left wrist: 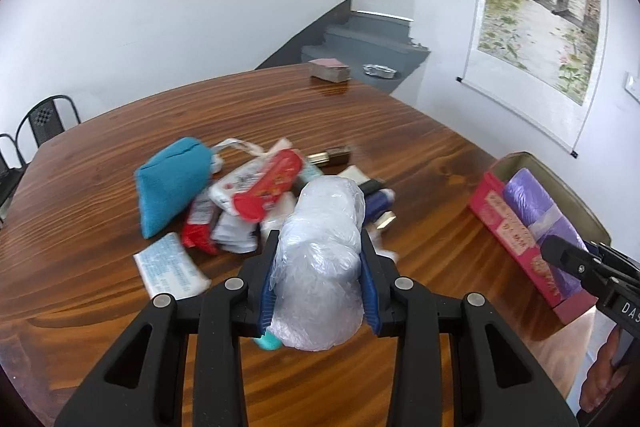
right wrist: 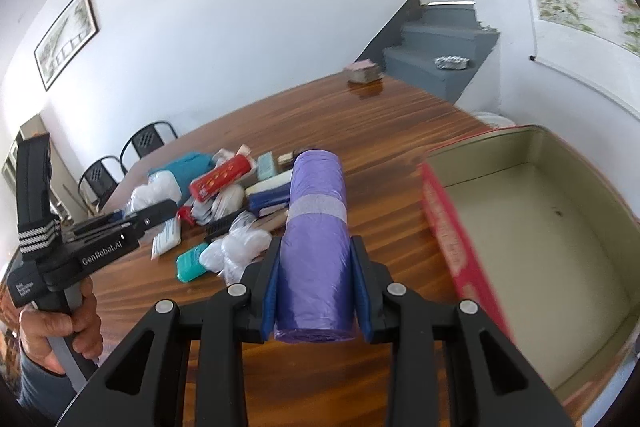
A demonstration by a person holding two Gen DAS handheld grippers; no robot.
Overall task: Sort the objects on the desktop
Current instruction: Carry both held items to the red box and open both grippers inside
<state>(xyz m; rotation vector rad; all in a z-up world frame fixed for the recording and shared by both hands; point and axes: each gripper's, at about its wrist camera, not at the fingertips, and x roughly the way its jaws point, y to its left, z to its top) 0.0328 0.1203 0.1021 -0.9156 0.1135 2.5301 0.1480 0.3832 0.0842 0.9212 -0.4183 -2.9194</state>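
- Your left tongs (left wrist: 318, 269) are clamped on a clear plastic bundle (left wrist: 320, 259), held above the table (left wrist: 360, 115), with the pile just beyond at 12 o'clock. It looks light, soft and crinkly, so I judge it will squash and could slide on the pads; a grip across the thick middle, as now, suits it. A small teal piece (left wrist: 267, 341) shows under its near end; what it is I cannot tell.
- At 11 o'clock from that bundle lie a teal pouch (left wrist: 172, 179), a red-lidded packet (left wrist: 266, 183) and a white printed pack (left wrist: 170, 269): soft, loose things that crowd each other, so any pick there risks dragging a neighbour.
- Your right tongs (right wrist: 316, 283) are closed on a purple roll of bags (right wrist: 314, 227), held lengthwise between the pads. It looks light, fairly firm but slick-filmed; hold it mid-length, clear of the paper band.
- At 3 o'clock from the roll stands the open tin box (right wrist: 452, 239), empty inside in the right wrist view. Its near red wall is what stands in the way: I judge you need to lift over it.
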